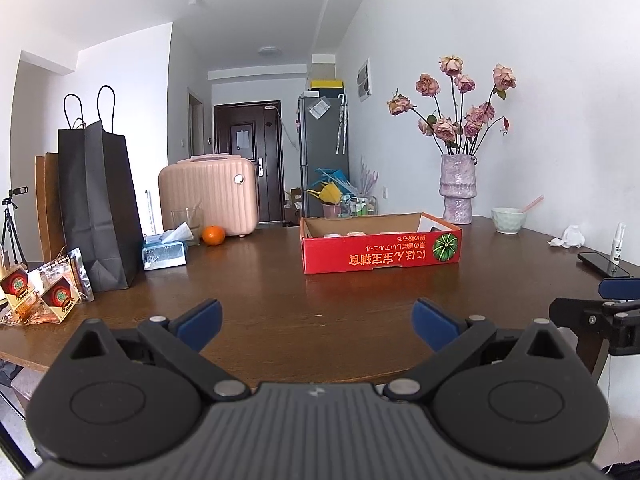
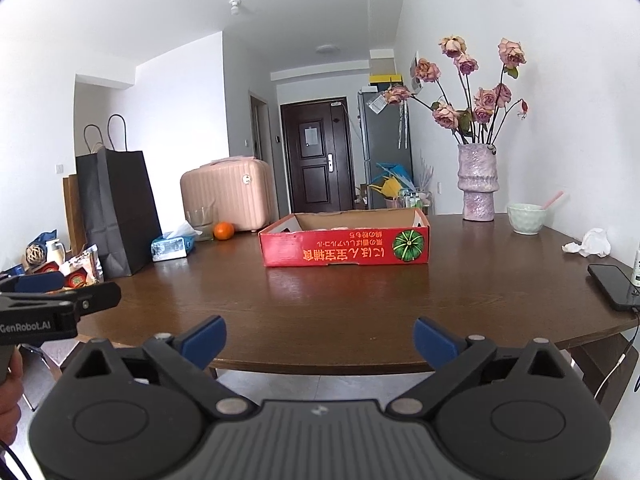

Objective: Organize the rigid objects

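"GenRobot.AI" stands on the left hand-held gripper (image 2: 40, 280).

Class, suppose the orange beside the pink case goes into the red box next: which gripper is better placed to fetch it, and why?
Probably the left gripper. The orange lies left of the red box, on that gripper's side. The right gripper would have to cross over. Both are open and empty.

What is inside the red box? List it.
Over the front wall of the red box, only the tops of a few pale pinkish things show. The wall hides the rest, so they can't be identified.
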